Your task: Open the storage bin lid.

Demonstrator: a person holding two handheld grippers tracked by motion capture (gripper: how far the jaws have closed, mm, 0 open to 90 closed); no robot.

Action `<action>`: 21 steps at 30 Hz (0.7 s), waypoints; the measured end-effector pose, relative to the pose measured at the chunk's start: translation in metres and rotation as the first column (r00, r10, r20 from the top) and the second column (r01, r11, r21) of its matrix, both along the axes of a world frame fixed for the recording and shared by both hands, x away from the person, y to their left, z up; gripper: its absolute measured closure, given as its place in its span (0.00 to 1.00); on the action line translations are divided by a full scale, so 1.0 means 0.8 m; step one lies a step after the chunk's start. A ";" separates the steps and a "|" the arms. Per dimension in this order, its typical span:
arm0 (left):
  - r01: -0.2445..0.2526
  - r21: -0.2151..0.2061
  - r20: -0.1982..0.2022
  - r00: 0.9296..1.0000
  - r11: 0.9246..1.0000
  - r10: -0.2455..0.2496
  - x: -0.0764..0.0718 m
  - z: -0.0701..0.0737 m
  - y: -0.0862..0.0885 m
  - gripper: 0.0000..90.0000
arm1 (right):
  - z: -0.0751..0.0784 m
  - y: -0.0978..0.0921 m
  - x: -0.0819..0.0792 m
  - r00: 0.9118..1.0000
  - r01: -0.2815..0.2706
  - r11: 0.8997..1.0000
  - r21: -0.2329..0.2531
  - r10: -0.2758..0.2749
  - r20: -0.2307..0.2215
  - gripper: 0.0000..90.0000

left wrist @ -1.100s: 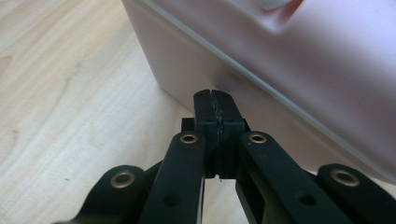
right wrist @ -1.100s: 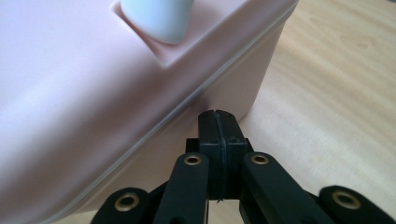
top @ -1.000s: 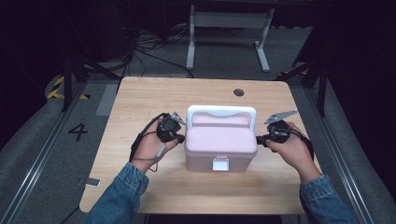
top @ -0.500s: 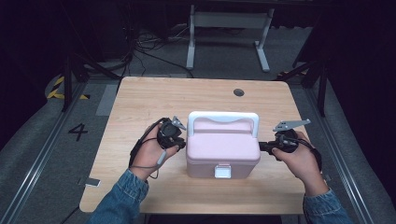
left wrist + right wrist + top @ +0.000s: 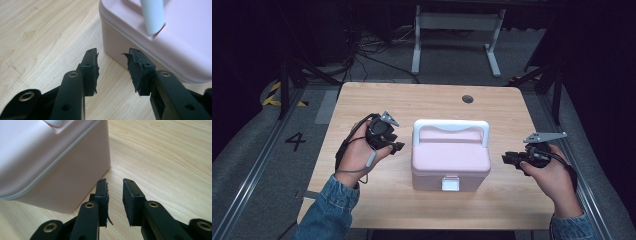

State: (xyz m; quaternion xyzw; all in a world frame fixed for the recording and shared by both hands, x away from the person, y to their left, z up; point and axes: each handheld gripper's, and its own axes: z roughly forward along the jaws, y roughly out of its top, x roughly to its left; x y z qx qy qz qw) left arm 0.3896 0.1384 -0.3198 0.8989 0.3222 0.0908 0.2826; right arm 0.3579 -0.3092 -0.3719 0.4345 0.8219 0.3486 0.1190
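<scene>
A pink lidded box [image 5: 451, 157] with a white handle [image 5: 451, 126] and a white front latch [image 5: 451, 184] stands in the middle of the wooden table [image 5: 427, 102]. My left gripper [image 5: 398, 146] hovers just left of the box, open and empty. In the left gripper view the box's side [image 5: 117, 50] and handle post [image 5: 153, 15] lie just beyond my open left gripper [image 5: 111, 67]. My right gripper [image 5: 507, 158] is a short way right of the box, open and empty. The right gripper view has the box corner [image 5: 75, 170] to the left of the right gripper [image 5: 115, 195].
A round cable hole [image 5: 468, 99] sits near the table's far edge. A white metal stand [image 5: 454, 22] and cables [image 5: 362, 50] lie on the grey floor behind. A floor mark "4" [image 5: 295, 141] is left of the table.
Both grippers have drawn away from the box's sides, the left one to the left, the right one farther right and toward me. The box has stayed put.
</scene>
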 end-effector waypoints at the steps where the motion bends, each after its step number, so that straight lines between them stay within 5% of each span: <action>1: 0.012 0.004 -0.005 1.000 1.000 -0.012 0.000 0.003 -0.001 0.68 | 0.000 -0.001 -0.001 1.000 0.002 1.000 0.000 -0.002 0.002 0.83; 9: 0.114 0.038 -0.016 0.993 0.993 -0.114 0.003 0.027 -0.012 0.61 | -0.012 -0.006 -0.006 1.000 0.012 1.000 -0.015 -0.012 -0.027 0.83; 13: 0.204 0.010 0.014 0.979 0.979 -0.204 0.011 0.035 -0.016 0.56 | -0.012 -0.010 -0.010 1.000 0.020 1.000 -0.011 -0.020 -0.024 0.83; 18: 0.238 0.005 0.059 0.970 0.971 -0.237 0.018 0.043 -0.019 0.52 | -0.016 -0.013 -0.014 0.999 0.027 1.000 -0.009 -0.027 -0.036 0.83; 20: 0.277 -0.049 0.087 0.958 0.960 -0.273 0.026 0.043 -0.020 0.50 | -0.020 -0.014 -0.015 0.999 0.027 1.000 -0.012 -0.027 -0.040 0.83; 21: 0.277 -0.049 0.087 0.958 0.960 -0.273 0.026 0.043 -0.020 0.48 | -0.020 -0.014 -0.016 0.999 0.027 1.000 -0.011 -0.028 -0.043 0.83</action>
